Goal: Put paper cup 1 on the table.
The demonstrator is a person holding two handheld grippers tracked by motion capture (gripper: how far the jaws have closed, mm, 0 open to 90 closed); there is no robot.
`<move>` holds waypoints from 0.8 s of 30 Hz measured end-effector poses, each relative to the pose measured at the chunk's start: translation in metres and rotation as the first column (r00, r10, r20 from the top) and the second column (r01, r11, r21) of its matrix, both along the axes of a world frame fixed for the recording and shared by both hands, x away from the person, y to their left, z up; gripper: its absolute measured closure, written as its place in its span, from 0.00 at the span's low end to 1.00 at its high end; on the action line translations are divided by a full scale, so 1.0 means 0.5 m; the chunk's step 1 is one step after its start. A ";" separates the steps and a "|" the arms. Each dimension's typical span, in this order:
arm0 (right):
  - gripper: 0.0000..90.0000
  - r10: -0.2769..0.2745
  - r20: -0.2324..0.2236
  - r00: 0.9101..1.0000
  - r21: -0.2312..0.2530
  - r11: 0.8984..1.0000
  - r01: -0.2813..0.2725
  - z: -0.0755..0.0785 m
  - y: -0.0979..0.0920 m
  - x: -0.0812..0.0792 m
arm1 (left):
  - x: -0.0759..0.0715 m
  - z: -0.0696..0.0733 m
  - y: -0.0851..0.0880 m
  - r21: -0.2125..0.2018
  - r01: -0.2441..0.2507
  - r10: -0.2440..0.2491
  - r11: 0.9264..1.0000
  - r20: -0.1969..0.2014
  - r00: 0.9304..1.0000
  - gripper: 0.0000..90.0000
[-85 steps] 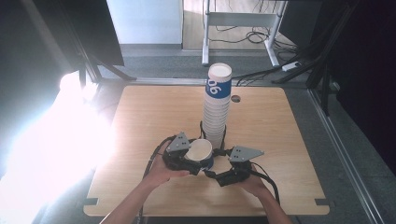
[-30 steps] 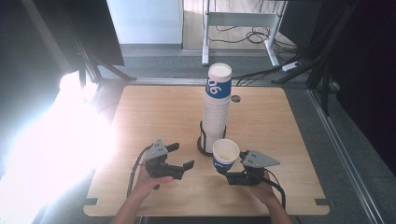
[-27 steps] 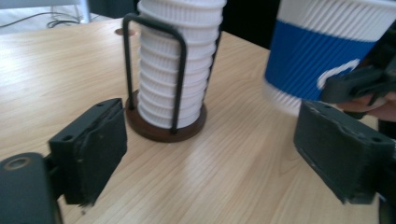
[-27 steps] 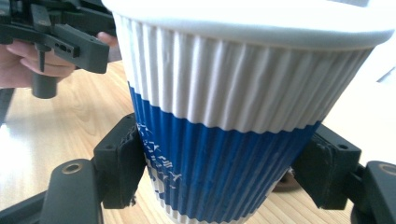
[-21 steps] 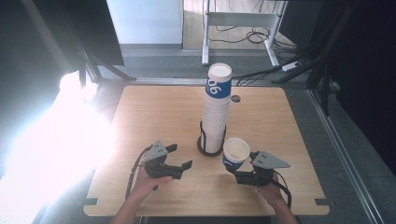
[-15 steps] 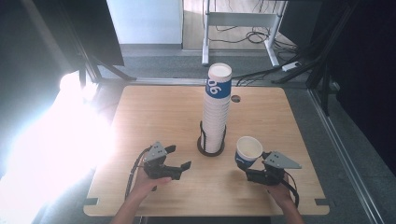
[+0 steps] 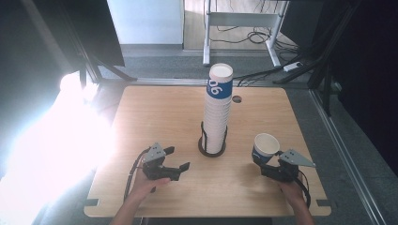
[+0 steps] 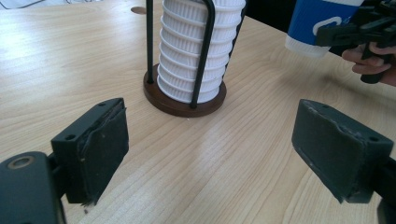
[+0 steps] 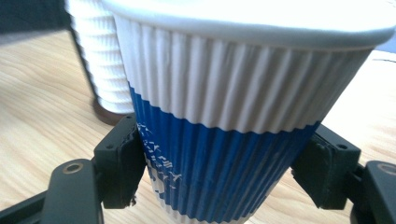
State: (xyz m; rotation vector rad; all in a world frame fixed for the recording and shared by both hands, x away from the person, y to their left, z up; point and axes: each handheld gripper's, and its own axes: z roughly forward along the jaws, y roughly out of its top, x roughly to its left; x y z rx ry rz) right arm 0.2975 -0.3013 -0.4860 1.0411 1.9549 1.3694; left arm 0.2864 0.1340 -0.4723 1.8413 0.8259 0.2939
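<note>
Currently the right gripper [image 7: 267,165] clamps a blue-and-white cup [image 7: 264,148], upright above the table [image 7: 155,112], right of the cup stack [image 7: 218,110]. Left gripper [image 7: 180,169]: jaws apart, nothing between them, having just narrowed slightly.

Cup [image 9: 233,116] base cut off at bottom edge, right gripper view.

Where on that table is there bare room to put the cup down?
Bare wood lies right of the cup stack, around the held cup, and along the table's far left. It is crowded at the stack's holder.
</note>
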 end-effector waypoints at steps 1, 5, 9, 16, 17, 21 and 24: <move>0.29 -0.013 -0.006 1.000 -0.009 1.000 0.013 -0.003 -0.003 0.003 | 0.000 -0.001 0.000 0.003 -0.001 0.001 1.000 0.000 1.000 0.12; 0.29 -0.048 -0.030 0.998 -0.038 0.998 0.047 -0.015 -0.014 0.015 | 0.001 -0.003 -0.001 0.009 -0.002 0.002 1.000 -0.002 1.000 0.12; 0.29 -0.071 -0.054 0.996 -0.070 0.995 0.067 -0.027 -0.018 0.026 | 0.001 -0.005 0.001 0.014 -0.005 0.005 1.000 -0.003 1.000 0.12; 0.29 -0.092 -0.096 0.991 -0.101 0.991 0.082 -0.043 -0.022 0.040 | 0.001 -0.004 0.005 0.013 -0.011 0.011 1.000 0.000 1.000 0.12; 0.29 -0.092 -0.096 0.991 -0.101 0.991 0.082 -0.043 -0.022 0.040 | 0.001 -0.004 0.005 0.013 -0.011 0.011 1.000 0.000 1.000 0.12; 0.29 -0.103 -0.121 0.987 -0.118 0.989 0.088 -0.049 -0.025 0.048 | 0.001 -0.004 0.007 0.013 -0.014 0.014 1.000 0.001 1.000 0.12; 0.29 -0.104 -0.133 0.986 -0.121 0.989 0.088 -0.053 -0.025 0.051 | 0.001 -0.004 0.008 0.013 -0.014 0.014 1.000 0.002 1.000 0.12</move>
